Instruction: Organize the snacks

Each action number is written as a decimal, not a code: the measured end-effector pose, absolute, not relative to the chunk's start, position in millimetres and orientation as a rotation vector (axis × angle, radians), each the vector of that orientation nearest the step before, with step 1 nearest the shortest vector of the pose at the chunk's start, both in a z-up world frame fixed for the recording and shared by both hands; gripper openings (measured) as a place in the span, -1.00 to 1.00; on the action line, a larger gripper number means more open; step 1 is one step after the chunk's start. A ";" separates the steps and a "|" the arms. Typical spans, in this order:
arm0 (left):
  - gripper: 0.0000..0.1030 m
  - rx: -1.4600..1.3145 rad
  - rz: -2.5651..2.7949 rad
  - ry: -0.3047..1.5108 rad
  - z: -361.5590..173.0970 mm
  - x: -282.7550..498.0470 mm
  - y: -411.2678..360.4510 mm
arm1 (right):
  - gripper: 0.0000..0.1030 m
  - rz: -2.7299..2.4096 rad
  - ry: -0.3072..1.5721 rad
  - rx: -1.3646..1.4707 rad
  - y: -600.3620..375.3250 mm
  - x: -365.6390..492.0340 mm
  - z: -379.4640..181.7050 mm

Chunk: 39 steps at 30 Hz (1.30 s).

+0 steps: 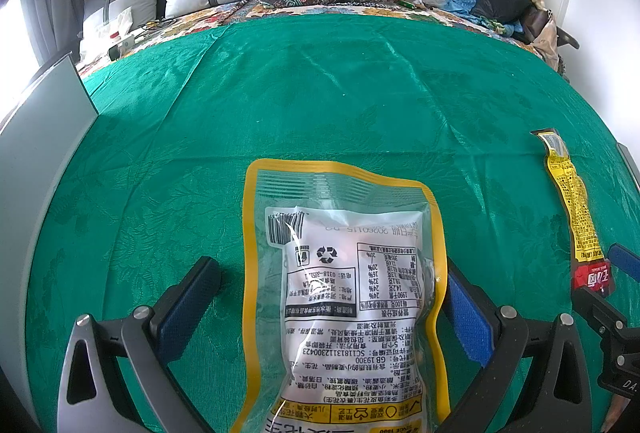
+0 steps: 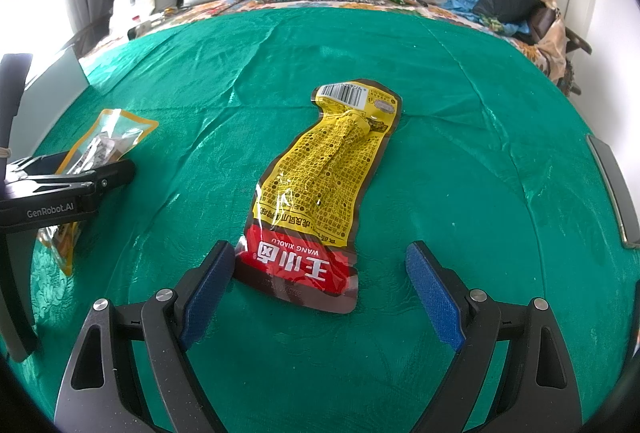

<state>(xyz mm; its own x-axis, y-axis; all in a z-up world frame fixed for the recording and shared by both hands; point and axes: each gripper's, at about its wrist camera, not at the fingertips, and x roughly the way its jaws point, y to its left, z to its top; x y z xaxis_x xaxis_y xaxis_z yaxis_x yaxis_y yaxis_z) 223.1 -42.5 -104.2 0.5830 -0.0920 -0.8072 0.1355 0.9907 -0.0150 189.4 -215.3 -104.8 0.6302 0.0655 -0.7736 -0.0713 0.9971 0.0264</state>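
Your right gripper [image 2: 320, 289] stands wide open around the red end of the yellow packet [image 2: 320, 185], which runs toward 12 o'clock; your left gripper [image 1: 332, 297] straddles the clear bag [image 1: 344, 293], also open.

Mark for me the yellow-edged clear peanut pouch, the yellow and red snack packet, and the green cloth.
Yellow-edged clear peanut pouch [image 1: 344, 297]: left wrist view, on its white printed label.
Yellow and red crinkled snack packet [image 2: 320, 173]: right wrist view, on its yellow middle.
Green patterned cloth [image 2: 460, 161]: right wrist view, on a bare stretch.
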 end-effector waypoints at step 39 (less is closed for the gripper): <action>0.09 0.153 -0.254 1.173 -89.6 226.7 -40.5 | 0.77 0.022 1.208 0.243 -220.8 275.5 -90.4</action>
<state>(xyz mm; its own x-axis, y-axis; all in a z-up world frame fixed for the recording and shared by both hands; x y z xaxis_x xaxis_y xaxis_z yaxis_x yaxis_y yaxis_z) 226.7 -40.5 -89.6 0.3635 -0.1174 -0.9242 0.2762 0.9610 -0.0134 275.5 -220.8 -90.4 0.3581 0.1458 -0.9222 0.1124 0.9738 0.1976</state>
